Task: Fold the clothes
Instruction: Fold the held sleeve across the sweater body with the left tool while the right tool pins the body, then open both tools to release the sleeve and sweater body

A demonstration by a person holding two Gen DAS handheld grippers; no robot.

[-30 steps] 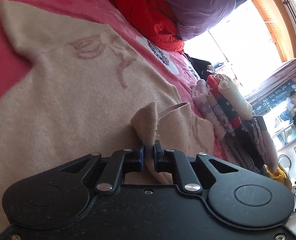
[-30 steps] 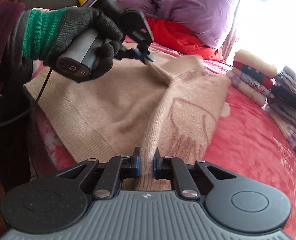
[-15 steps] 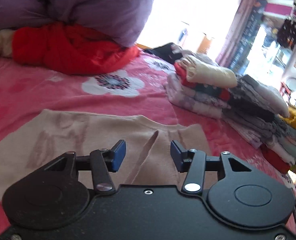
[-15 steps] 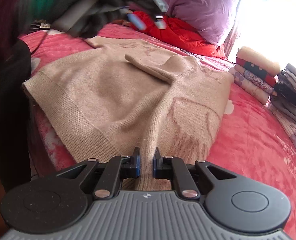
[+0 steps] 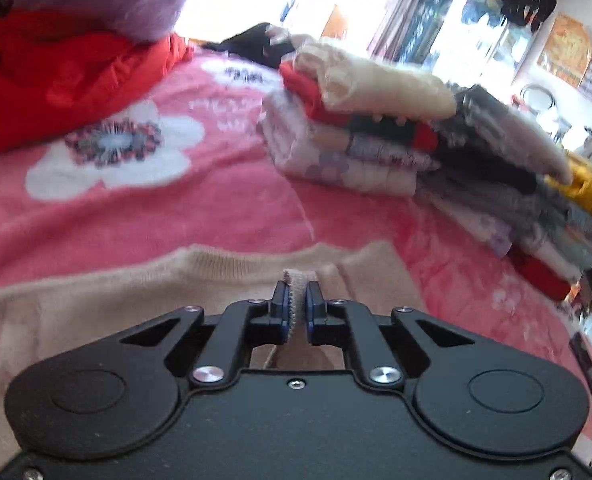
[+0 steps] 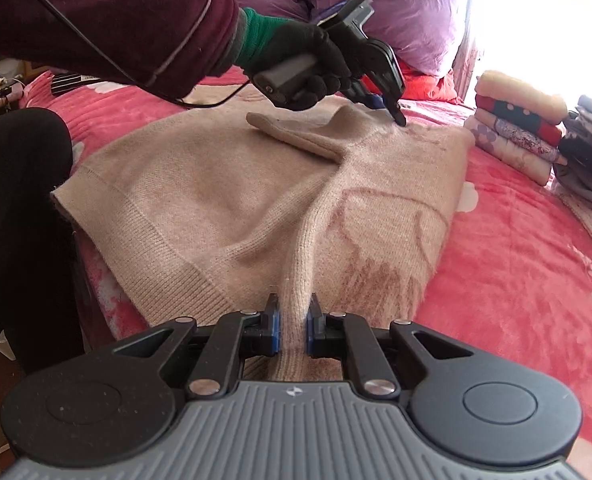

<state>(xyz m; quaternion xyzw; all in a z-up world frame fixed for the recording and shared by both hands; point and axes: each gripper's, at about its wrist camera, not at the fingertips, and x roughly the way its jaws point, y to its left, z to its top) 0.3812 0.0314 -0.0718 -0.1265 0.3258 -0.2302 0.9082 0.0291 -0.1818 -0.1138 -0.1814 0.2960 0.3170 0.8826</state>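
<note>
Pink flowered bedding [image 6: 515, 280] forms the working surface, on which a beige knitted sweater [image 6: 224, 200] is spread flat, one sleeve [image 6: 296, 138] already laid across the body. The garment's long axis is seen running from the ribbed hem at the near left to the collar end at the far right. A raised ridge of knit at the near edge is clamped between the pads of the right gripper [image 6: 294, 330]. The opposite, far edge is pinched in the closed left gripper [image 5: 294, 306], a fold of ribbed fabric standing between its pads. Both grips thus lie on one line across the sweater, each hand holding its nearer end. Stacked folded clothes [image 6: 519, 124] are shown beyond, well apart.
</note>
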